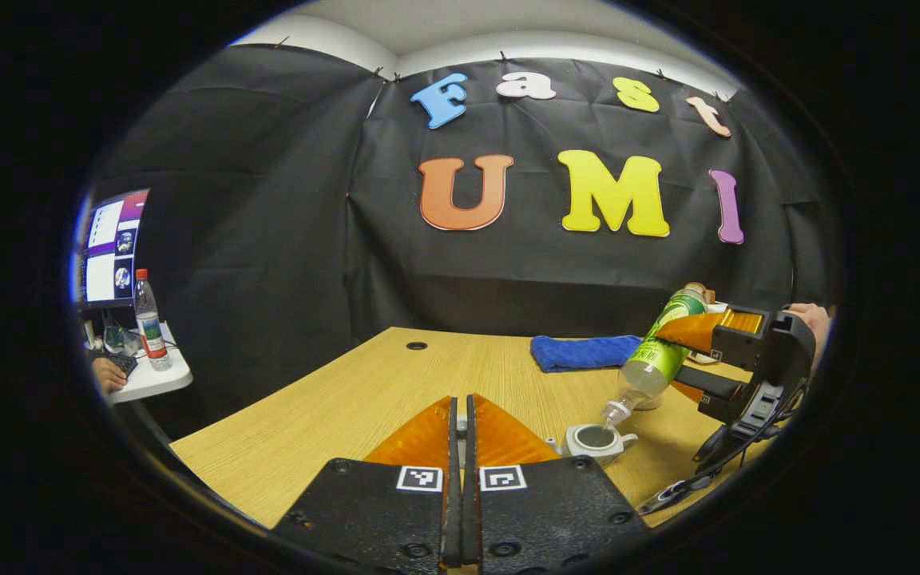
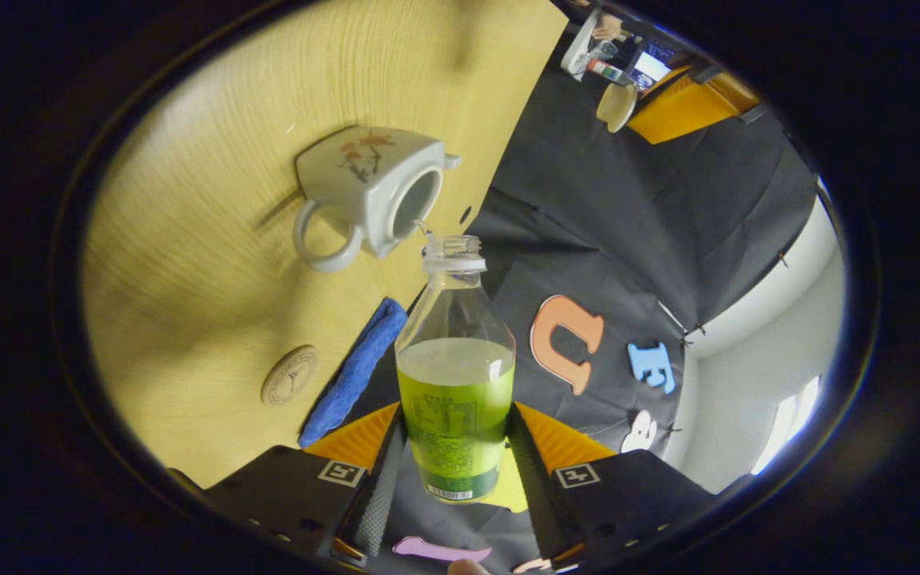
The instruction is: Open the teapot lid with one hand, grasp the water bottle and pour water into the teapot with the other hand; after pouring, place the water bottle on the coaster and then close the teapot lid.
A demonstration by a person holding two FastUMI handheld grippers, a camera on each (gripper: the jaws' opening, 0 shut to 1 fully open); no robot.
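On worktop: teapot [image 2: 368, 200], lid off.
Right gripper [image 2: 454, 447]: clamped water bottle [image 2: 455, 383], tilted over teapot.
Left gripper [image 1: 461, 423]: fingers closed together; whether it held anything could not be told.

A folded blue cloth [image 1: 584, 352] lay on the wooden table [image 1: 364, 399] near its far edge, close to the black booth wall [image 1: 268, 239]. A small round hole [image 1: 417, 346] showed in the tabletop toward the back. Off to the left stood a white side table [image 1: 158, 380] carrying a clear bottle with a red cap [image 1: 150, 319], with a lit monitor [image 1: 113, 247] behind it and what looked like a keyboard [image 1: 121, 363] beside it.
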